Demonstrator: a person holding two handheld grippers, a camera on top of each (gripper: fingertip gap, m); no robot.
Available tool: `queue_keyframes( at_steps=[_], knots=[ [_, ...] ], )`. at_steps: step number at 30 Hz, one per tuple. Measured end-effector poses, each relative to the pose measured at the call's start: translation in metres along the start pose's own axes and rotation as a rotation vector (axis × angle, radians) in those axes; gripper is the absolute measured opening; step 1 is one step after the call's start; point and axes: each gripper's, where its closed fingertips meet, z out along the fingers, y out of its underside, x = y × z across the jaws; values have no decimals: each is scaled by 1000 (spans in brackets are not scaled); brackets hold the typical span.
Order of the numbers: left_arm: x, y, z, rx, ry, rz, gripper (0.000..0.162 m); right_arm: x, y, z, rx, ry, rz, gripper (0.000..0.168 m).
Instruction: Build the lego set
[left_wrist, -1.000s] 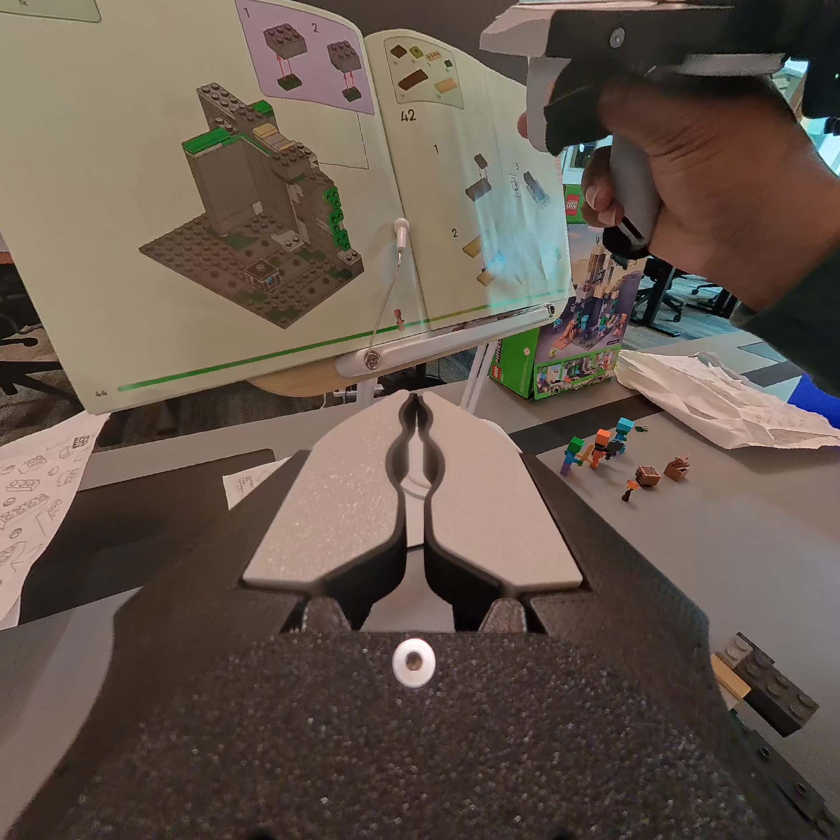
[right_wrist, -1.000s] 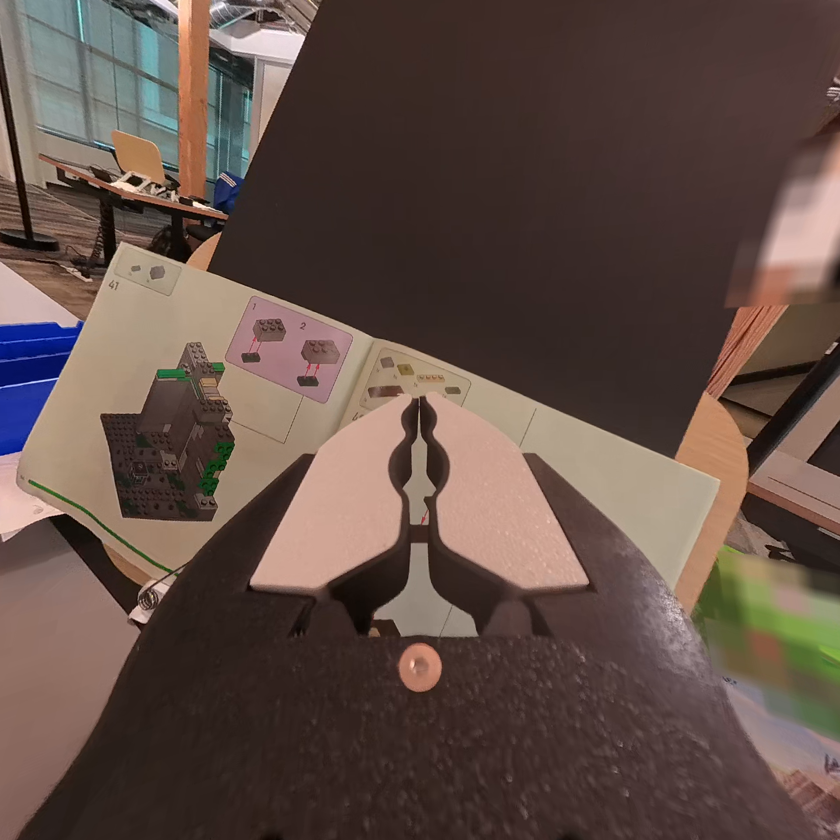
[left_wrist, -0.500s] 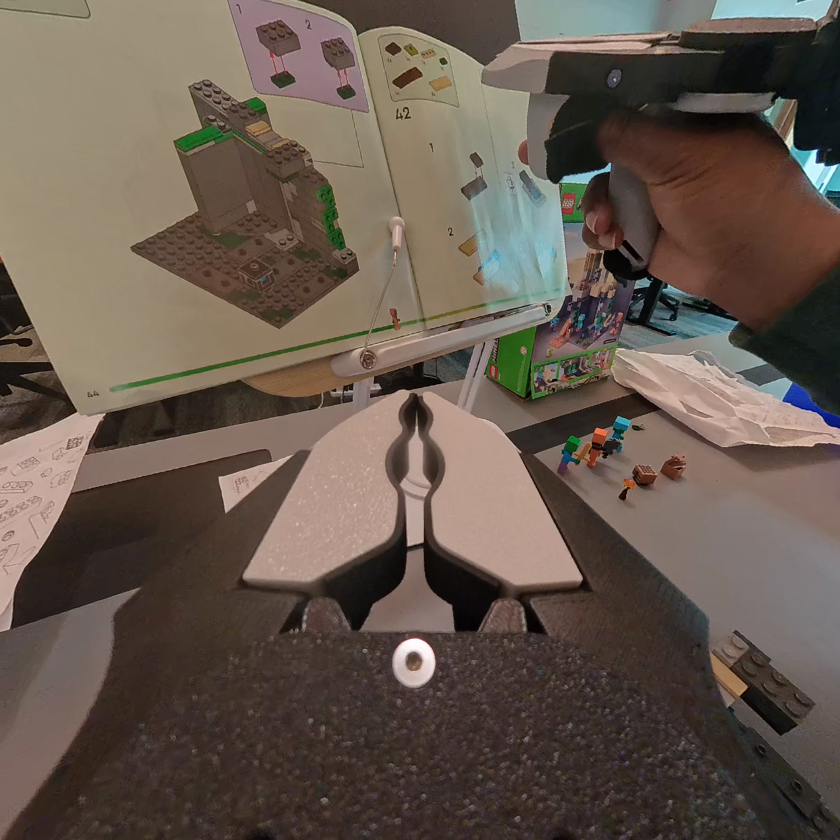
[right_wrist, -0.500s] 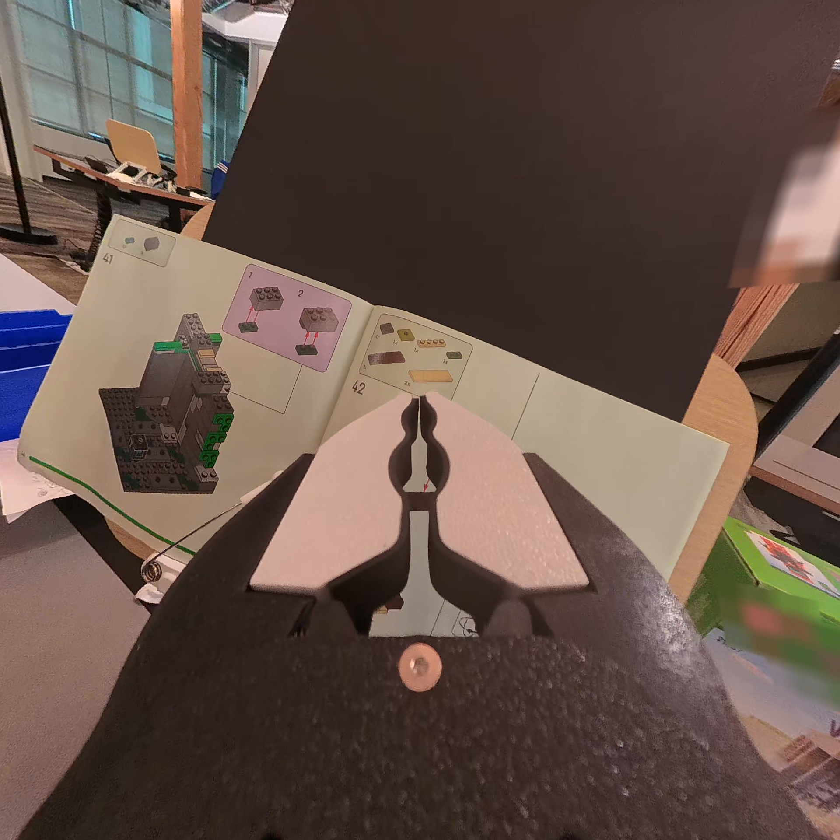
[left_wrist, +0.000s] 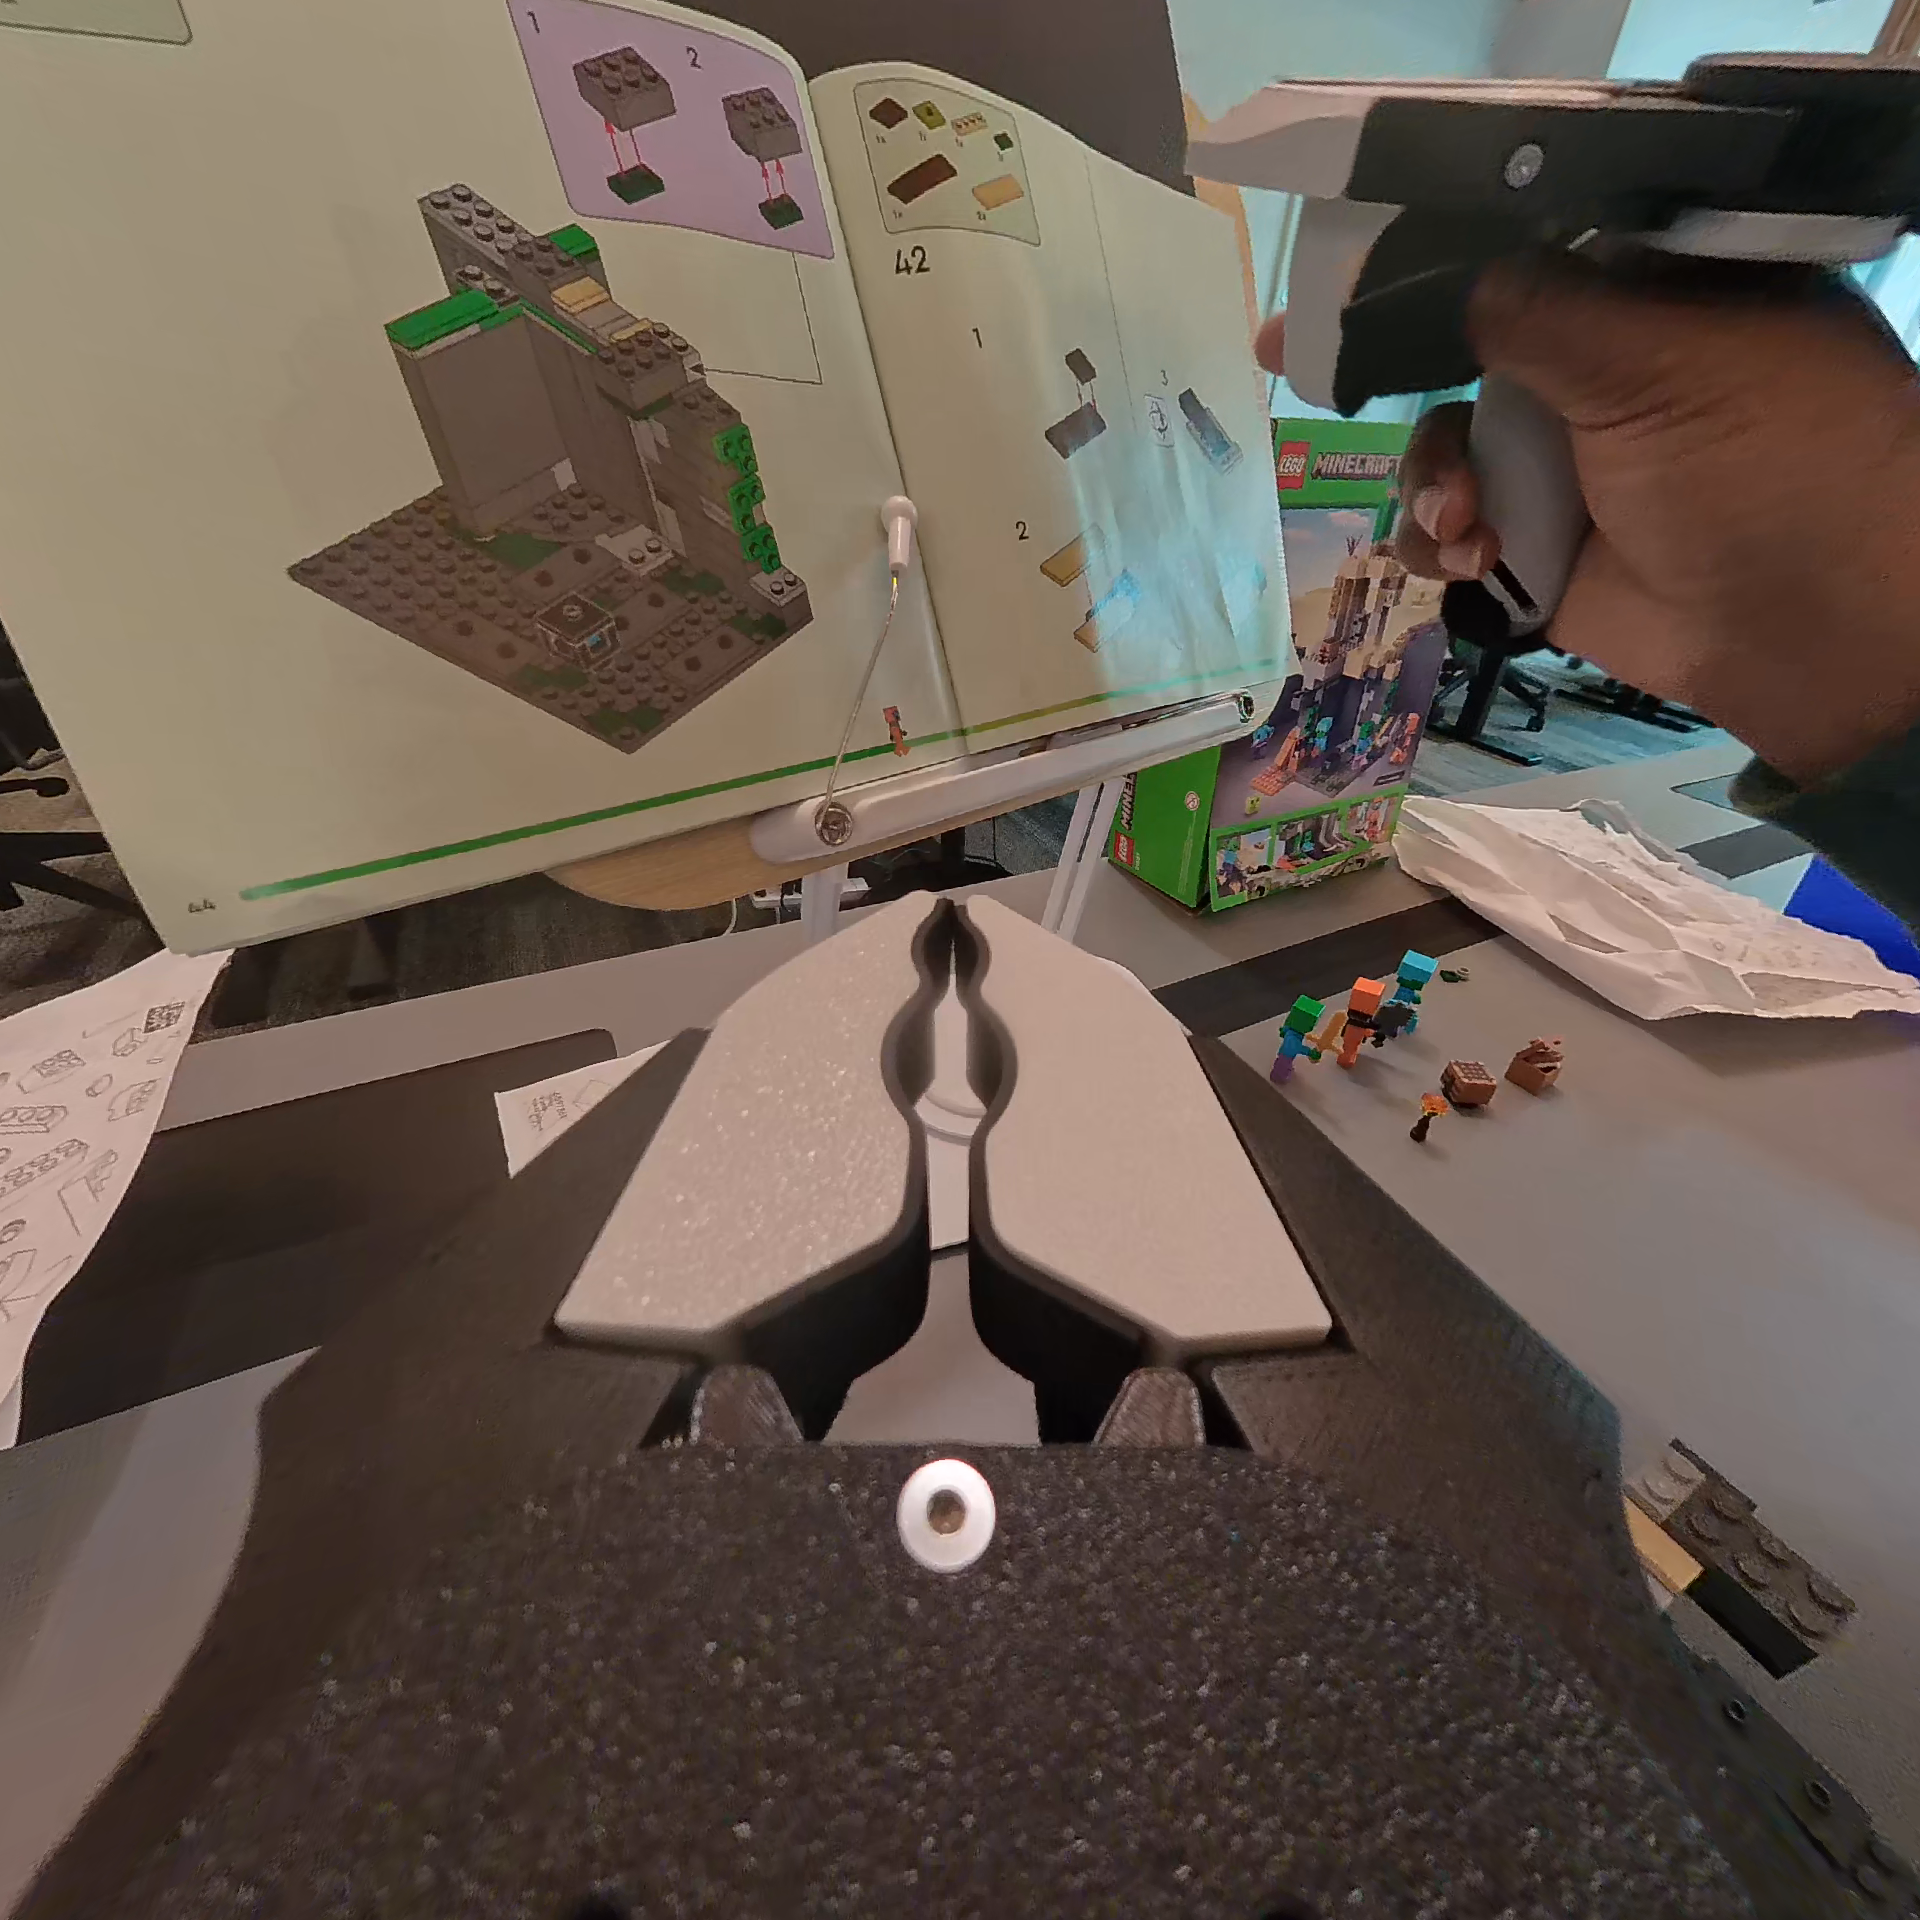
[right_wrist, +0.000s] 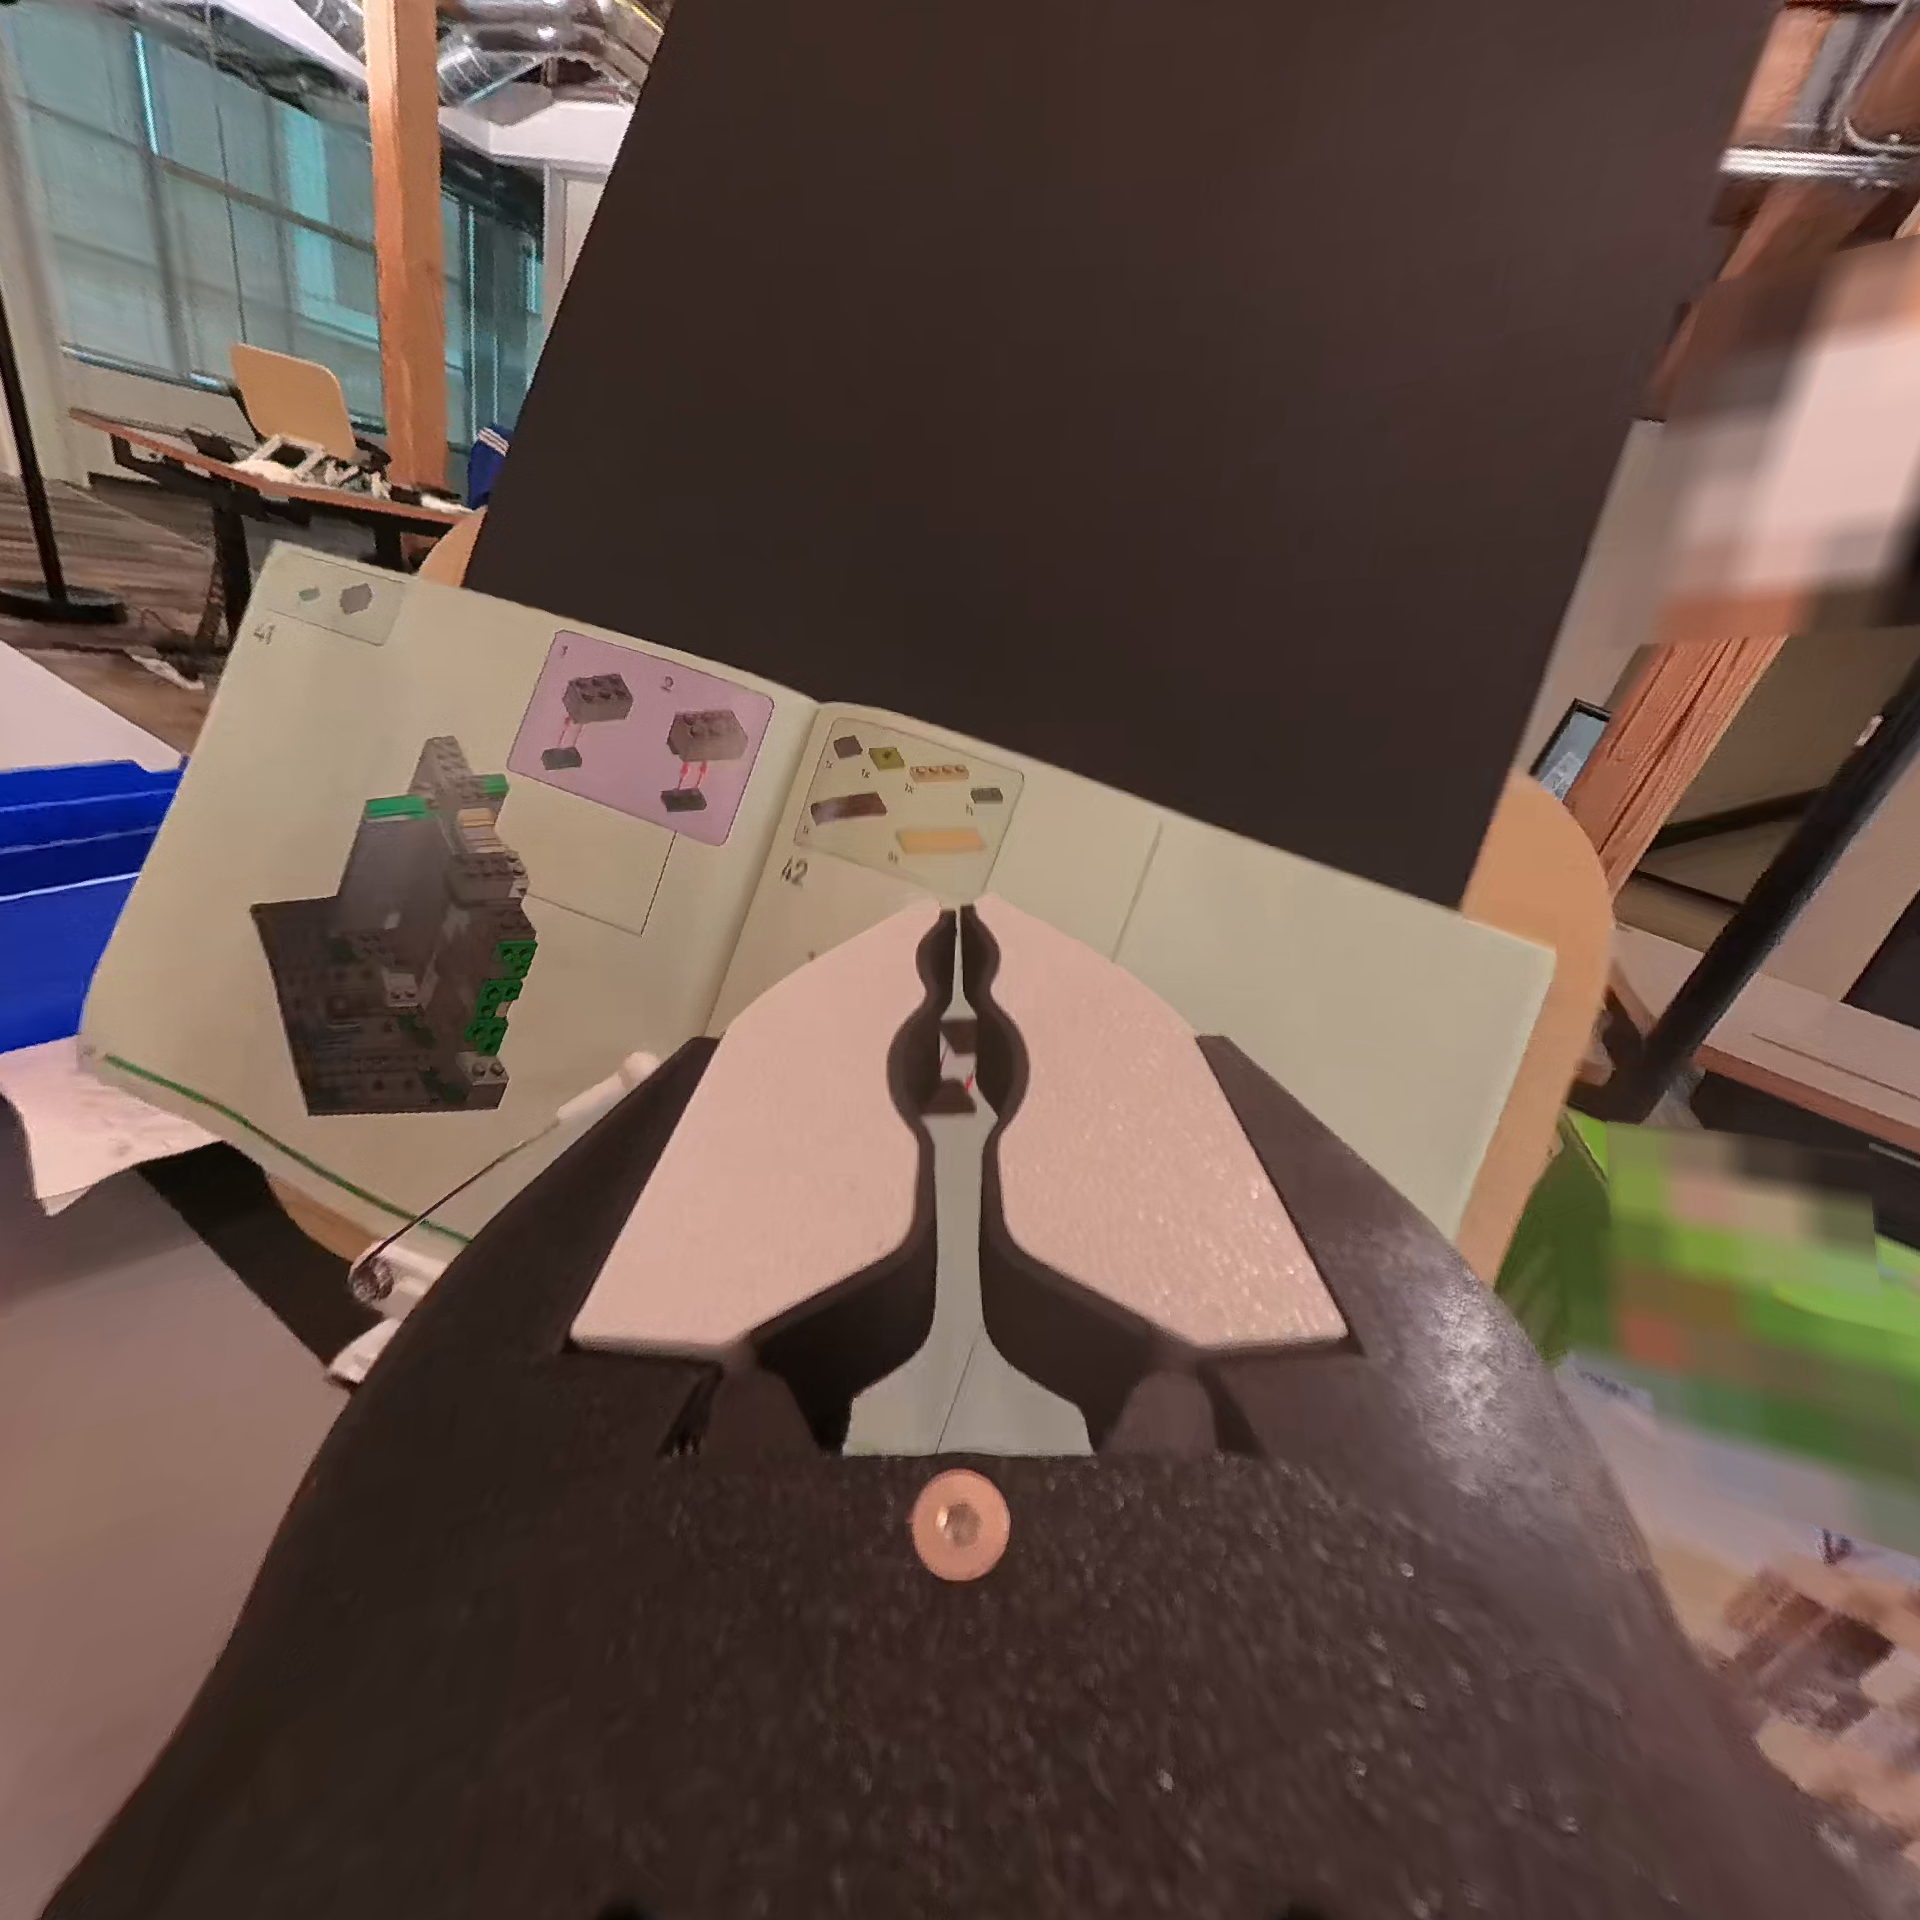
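The open instruction booklet (left_wrist: 520, 468) stands on a white stand (left_wrist: 997, 779) at the back of the grey table (left_wrist: 1558, 1247). My left gripper (left_wrist: 951, 916) is shut and empty, low over the table and pointing at the booklet. My right gripper (left_wrist: 1210, 156), held by a hand, is shut and empty, raised in front of the booklet's right page (right_wrist: 1299, 987); its tips (right_wrist: 956, 914) point at that page. A dark grey Lego piece (left_wrist: 1745, 1558) lies at the lower right. Small minifigures (left_wrist: 1351, 1018) stand on the table.
A green Lego box (left_wrist: 1278, 727) stands behind the stand, and a crumpled white paper bag (left_wrist: 1642, 914) lies at the right. A printed white sheet (left_wrist: 62, 1091) and a dark mat (left_wrist: 312, 1164) lie at the left. A black board (right_wrist: 1091, 416) rises behind the booklet, a blue bin (right_wrist: 62, 883) to its left. About 20 cm separates my left fingertips from my right. The dark grey Lego piece (left_wrist: 1745, 1558) lies around 20 cm away from my left fingertips.
My right gripper has drawn back a little from the booklet, so more of both pages shows. My left gripper has hardly moved. Both stay shut.
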Motion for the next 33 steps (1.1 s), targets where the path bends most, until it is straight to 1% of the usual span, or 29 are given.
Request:
queue_keyframes(
  at_steps=[3,10,20,24,28,31,33],
  knots=[
    [1,-1,0,1,2,1,0,0,4,-18,11,9,21,1],
    [6,-6,-1,17,17,-2,0,-11,27,-59,-16,2,57,1],
    [14,-19,-6,48,32,16,0,-30,68,-67,-97,4,64,0],
    [14,-19,-6,45,29,17,0,-35,82,-77,-125,12,89,1],
    [14,-14,-4,29,27,21,0,-41,101,-104,-198,21,69,0],
    [17,-5,0,-7,25,37,0,-46,121,-133,-275,45,46,0],
    [17,2,2,-39,3,35,0,-53,132,-153,-288,52,55,1]
  ],
)
